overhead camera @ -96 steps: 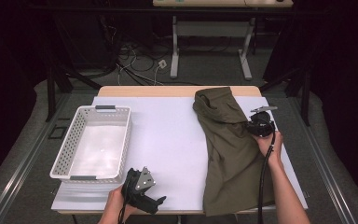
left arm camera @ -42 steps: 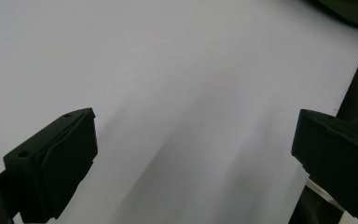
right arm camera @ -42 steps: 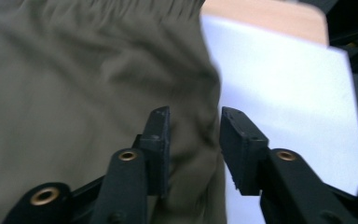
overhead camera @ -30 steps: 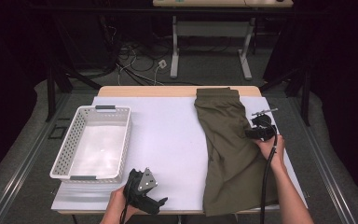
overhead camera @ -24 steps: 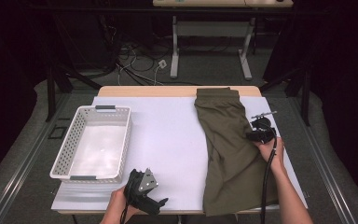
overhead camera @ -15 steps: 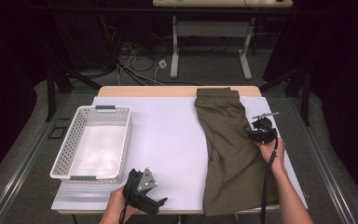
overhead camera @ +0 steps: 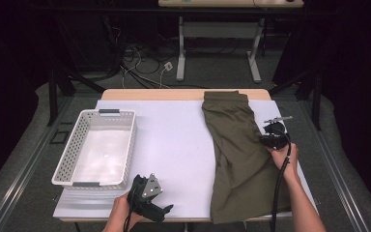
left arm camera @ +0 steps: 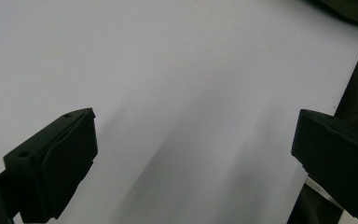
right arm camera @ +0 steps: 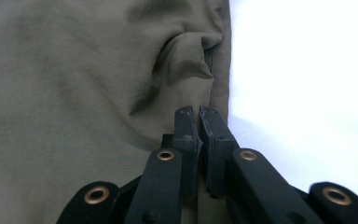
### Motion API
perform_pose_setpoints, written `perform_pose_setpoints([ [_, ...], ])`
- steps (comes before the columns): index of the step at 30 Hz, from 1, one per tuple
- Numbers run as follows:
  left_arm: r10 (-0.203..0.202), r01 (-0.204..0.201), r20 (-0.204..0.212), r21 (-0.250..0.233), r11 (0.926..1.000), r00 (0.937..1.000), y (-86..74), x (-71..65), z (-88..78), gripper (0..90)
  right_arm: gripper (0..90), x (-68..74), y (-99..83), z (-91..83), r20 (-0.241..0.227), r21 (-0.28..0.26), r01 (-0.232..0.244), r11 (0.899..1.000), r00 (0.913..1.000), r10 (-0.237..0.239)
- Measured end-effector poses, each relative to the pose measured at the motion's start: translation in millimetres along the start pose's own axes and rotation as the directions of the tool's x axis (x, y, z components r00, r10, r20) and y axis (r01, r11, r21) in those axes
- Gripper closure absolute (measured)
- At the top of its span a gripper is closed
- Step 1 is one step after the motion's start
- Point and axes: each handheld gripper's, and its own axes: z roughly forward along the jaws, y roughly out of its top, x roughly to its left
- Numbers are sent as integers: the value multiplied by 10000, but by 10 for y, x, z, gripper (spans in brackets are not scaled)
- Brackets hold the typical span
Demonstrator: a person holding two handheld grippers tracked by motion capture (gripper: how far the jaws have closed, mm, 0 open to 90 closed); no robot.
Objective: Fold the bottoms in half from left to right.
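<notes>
A white slatted plastic basket (overhead camera: 99,147) with grey handle strips sits at the left of the white table cover (overhead camera: 174,140) (its inside holds nothing). A wooden table edge (overhead camera: 183,94) shows along the far side. Beyond, cables (overhead camera: 140,55) lie tangled on the grey floor beside white desk legs (overhead camera: 181,53).

A lab or test room: a table (overhead camera: 183,94) with a white cover stands on grey carpet, dark curtains hang at 9 and 3 o'clock, loose cables (overhead camera: 140,58) lie at 12 o'clock beneath a desk (overhead camera: 222,29).
</notes>
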Motion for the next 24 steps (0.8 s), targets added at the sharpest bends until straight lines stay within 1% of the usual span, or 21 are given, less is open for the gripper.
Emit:
perform_pose_setpoints([
  [3, -7, 7, 1, -16, 10000, 10000, 0, -2, 2, 0, 870, 0, 5, -36, 85, -148, 54, 9999, 10000, -53],
  [6, -26, 26, 9, -8, 10000, 10000, -2, 2, -3, 0, 872, -26, 13, -64, 383, -289, -83, 9995, 9992, 94],
  [7, -38, 38, 14, -6, 10000, 10000, -3, 5, -3, 0, 872, -46, 10, -59, 561, -277, -109, 9996, 9983, 125],
  [9, -10, 10, 8, 14, 10000, 10000, -2, 6, -2, 0, 870, -90, -18, -12, 518, -124, -343, 9993, 9980, 349],
  [11, 15, -15, -12, 22, 10000, 10000, 0, 1, -1, 0, 852, -111, -46, 44, 581, 79, -294, 9995, 9979, 289],
  [13, 2, -2, -9, 27, 10000, 10000, -1, 2, 0, 0, 804, -104, -44, 48, 567, 139, -305, 9994, 9979, 297],
  [15, -35, 35, -10, 17, 10000, 10000, -1, 5, 1, 0, 687, -86, -32, -1, 617, -23, -223, 9997, 9978, 224],
  [18, -13, 13, -8, 13, 10000, 10000, -1, 5, 0, 0, 551, -17, -19, -95, 438, -196, -87, 9998, 9990, 95],
  [19, -34, 34, -7, 3, 10000, 10000, -2, 1, 0, 0, 505, 0, -19, -119, 342, -191, -31, 9998, 9994, 37],
  [20, -36, 36, 0, 11, 10000, 10000, -2, -1, -2, 0, 485, 33, -19, -144, 136, -164, -13, 9999, 9999, 15],
  [21, -24, 24, 1, 20, 10000, 10000, -2, -1, -4, 0, 477, 67, -22, -165, -18, -247, 61, 9997, 10000, -61],
  [22, -23, 23, -4, 15, 10000, 10000, -2, -1, -5, 0, 417, 146, -26, -194, -232, -251, 325, 9992, 9992, -331],
  [23, -14, 14, 30, 69, 10000, 10000, 0, 2, -10, 0, 417, 146, -26, -194, -232, -251, 325, 9992, 9992, -331],
  [24, -16, 16, 22, 69, 10000, 10000, -1, 3, -11, 0, 390, 188, -28, -207, -388, -242, 356, 9991, 9986, -365],
])
